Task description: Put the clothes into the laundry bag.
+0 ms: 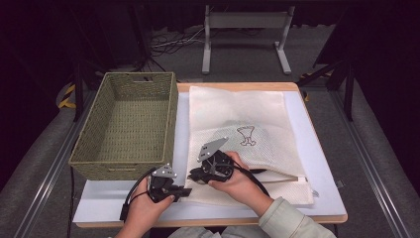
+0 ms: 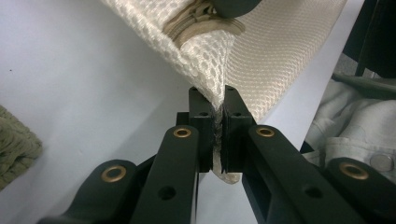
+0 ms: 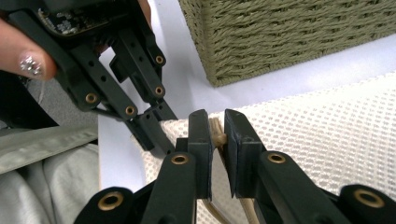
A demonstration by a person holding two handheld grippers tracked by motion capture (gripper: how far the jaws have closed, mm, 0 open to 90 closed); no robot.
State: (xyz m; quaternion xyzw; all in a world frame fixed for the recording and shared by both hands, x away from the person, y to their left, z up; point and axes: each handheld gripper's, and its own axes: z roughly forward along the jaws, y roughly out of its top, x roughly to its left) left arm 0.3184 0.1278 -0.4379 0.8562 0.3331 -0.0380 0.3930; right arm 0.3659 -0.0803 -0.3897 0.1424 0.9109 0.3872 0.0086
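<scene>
Left gripper [image 2: 218,119] clamping the mesh bag [image 2: 280,51] corner at frame center; right gripper [image 3: 217,135] pinching a beige cord [image 3: 216,128], lower center.

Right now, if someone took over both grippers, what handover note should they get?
Left gripper: shut on the near left corner of the mesh laundry bag.
Right gripper: jaws closed on a tan piece at the bag's near edge, beside the left gripper.
The bag lies flat on the white table, something bulging inside. The woven basket stands to its left, nothing in it.
Done: both grips set at the bag's corner.
Left: probably opening the bag; the tan piece cannot be identified.
</scene>
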